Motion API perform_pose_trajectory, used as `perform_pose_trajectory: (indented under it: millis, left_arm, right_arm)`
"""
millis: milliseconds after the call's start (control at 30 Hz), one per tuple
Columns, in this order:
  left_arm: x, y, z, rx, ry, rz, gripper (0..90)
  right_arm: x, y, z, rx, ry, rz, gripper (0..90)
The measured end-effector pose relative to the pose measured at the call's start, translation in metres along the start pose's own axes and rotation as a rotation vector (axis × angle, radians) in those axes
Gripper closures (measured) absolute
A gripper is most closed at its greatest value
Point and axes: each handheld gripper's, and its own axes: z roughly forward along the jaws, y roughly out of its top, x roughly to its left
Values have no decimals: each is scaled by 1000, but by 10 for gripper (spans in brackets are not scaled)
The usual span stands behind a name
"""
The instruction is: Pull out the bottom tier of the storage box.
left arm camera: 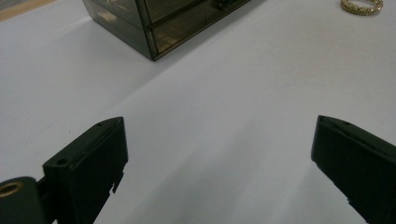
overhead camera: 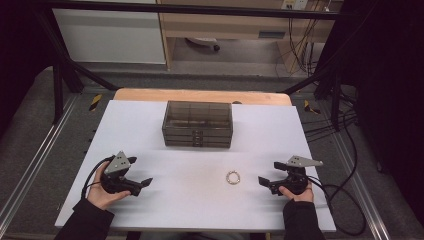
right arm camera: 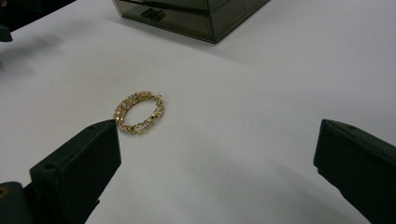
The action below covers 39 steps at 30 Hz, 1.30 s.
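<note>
On the white table [overhead camera: 150,130], a gold bracelet [overhead camera: 233,177] lies flat near the front edge, right of centre and apart from the smoky drawer box [overhead camera: 197,124] farther back. Right gripper [overhead camera: 266,182], jaws wide apart and empty, sits just right of the bracelet; left gripper [overhead camera: 145,183], equally open and empty, rests well to the left. Probable step: pickup by the right gripper, best done by lowering one jaw inside the loop, one outside, and closing on the band.
</note>
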Motion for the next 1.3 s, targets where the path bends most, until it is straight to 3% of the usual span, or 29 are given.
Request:
perform_pose_trajectory:
  millis: [667,967,1300]
  left_arm:
    - [-11,14,8,37,37,111,41]
    - [-18,21,14,64,62,192,41]
    - [-24,28,21,81,83,250,42]
  right_arm:
    - [0,0,0,4,-1,-6,12]
    - [0,0,1,7,-2,-7,12]
    - [0,0,1,8,-2,-8,11]
